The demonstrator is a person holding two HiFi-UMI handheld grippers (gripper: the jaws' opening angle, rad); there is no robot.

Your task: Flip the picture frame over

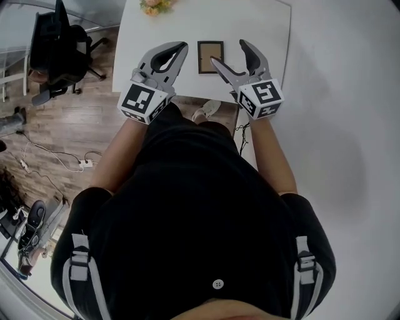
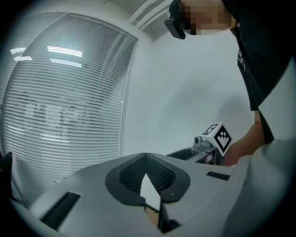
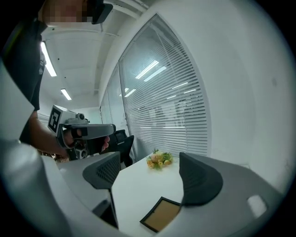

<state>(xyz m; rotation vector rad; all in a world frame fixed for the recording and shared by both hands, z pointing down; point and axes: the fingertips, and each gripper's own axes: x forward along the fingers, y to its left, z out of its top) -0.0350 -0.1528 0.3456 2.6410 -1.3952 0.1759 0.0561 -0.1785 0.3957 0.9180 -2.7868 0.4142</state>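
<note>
A small dark picture frame (image 1: 210,57) with a brown centre lies flat on the white table (image 1: 269,25), near its front edge. My right gripper (image 1: 230,53) is open and hovers just right of the frame, with one finger (image 1: 220,65) over the frame's lower right corner. In the right gripper view the frame (image 3: 162,215) shows low between the spread jaws of that gripper (image 3: 148,159). My left gripper (image 1: 182,46) hangs left of the frame, its tips together on nothing. Through that gripper's (image 2: 145,155) narrow slit only a sliver of table shows.
A small bunch of flowers (image 1: 156,5) sits at the table's far edge, also seen as flowers (image 3: 159,159). A black office chair (image 1: 59,47) stands left on the wood floor. Cables and a power strip (image 1: 84,164) lie on the floor. Window blinds (image 3: 162,106) lie beyond.
</note>
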